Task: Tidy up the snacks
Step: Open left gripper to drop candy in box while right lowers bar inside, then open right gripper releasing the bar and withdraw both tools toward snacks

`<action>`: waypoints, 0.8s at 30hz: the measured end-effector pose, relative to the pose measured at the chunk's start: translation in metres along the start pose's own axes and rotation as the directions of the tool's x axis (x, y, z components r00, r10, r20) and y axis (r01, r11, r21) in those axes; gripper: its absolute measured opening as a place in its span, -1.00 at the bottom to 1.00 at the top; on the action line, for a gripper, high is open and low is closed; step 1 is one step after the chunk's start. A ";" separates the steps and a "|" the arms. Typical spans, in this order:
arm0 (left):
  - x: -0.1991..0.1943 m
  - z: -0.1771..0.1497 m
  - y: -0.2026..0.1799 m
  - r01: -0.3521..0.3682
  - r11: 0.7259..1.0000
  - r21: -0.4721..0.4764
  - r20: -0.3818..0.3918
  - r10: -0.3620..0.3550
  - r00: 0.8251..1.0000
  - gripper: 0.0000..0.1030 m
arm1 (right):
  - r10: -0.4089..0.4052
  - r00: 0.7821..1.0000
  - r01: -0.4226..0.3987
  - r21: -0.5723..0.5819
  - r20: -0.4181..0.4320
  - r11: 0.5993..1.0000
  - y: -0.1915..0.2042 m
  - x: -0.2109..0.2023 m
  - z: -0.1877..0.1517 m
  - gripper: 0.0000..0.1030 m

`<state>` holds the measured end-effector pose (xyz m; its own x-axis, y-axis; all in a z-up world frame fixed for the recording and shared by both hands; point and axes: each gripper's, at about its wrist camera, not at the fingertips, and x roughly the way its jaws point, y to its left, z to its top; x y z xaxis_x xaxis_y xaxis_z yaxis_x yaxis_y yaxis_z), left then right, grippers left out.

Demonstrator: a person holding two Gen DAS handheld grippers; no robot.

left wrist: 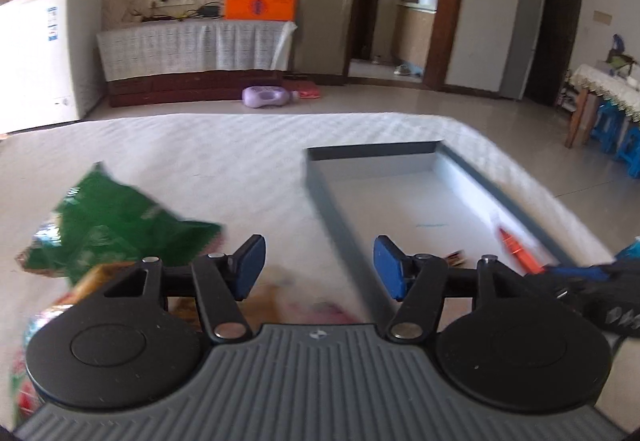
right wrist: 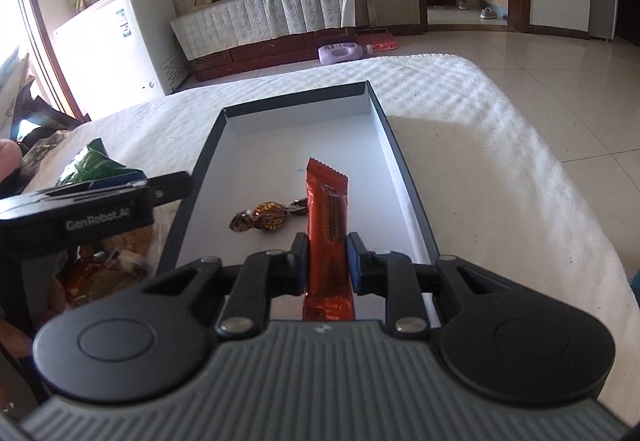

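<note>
A shallow dark-rimmed box [right wrist: 404,177] with a white floor lies on the white-clothed table. My right gripper [right wrist: 327,261] is shut on an orange-red snack bar [right wrist: 326,209], held upright over the box's near end. A brown-gold wrapped candy [right wrist: 270,219] lies on the box floor just left of the bar. My left gripper [left wrist: 319,267] is open and empty, hovering over blurred snack packets [left wrist: 304,311] left of the box [left wrist: 332,201]. A green snack bag [left wrist: 116,221] lies further left. The bar also shows in the left wrist view [left wrist: 514,245].
More snack packets [right wrist: 104,265] lie on the table left of the box, partly hidden by the left gripper body [right wrist: 80,213]. The table's rounded far edge [left wrist: 320,117] drops to a tiled floor. A freezer [left wrist: 40,53] stands behind.
</note>
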<state>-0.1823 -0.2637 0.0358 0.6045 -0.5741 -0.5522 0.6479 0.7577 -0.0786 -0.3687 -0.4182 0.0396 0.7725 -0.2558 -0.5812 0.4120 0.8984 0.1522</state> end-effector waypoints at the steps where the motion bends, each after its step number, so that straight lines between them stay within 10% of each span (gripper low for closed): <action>1: 0.001 -0.002 0.008 -0.023 1.000 0.002 -0.009 0.023 1.000 0.29 | 0.002 1.000 -0.002 0.002 0.011 1.000 0.003 -0.002 0.001 -0.53; 15: -0.036 -0.022 0.121 -0.217 0.975 -0.038 -0.024 0.216 0.976 0.33 | 0.142 0.989 -0.135 -0.147 0.041 0.980 0.082 -0.015 -0.001 -0.53; 24: -0.065 -0.030 0.131 -0.179 0.982 -0.060 -0.010 0.178 0.984 0.42 | -0.118 0.993 0.114 -0.115 -0.028 0.987 0.038 0.007 -0.007 -0.45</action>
<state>-0.1507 -0.1181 0.0368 0.7056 -0.4267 -0.5657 0.5003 0.8654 -0.0287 -0.3512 -0.3831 0.0358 0.7047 -0.3500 -0.6172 0.4391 0.8984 -0.0081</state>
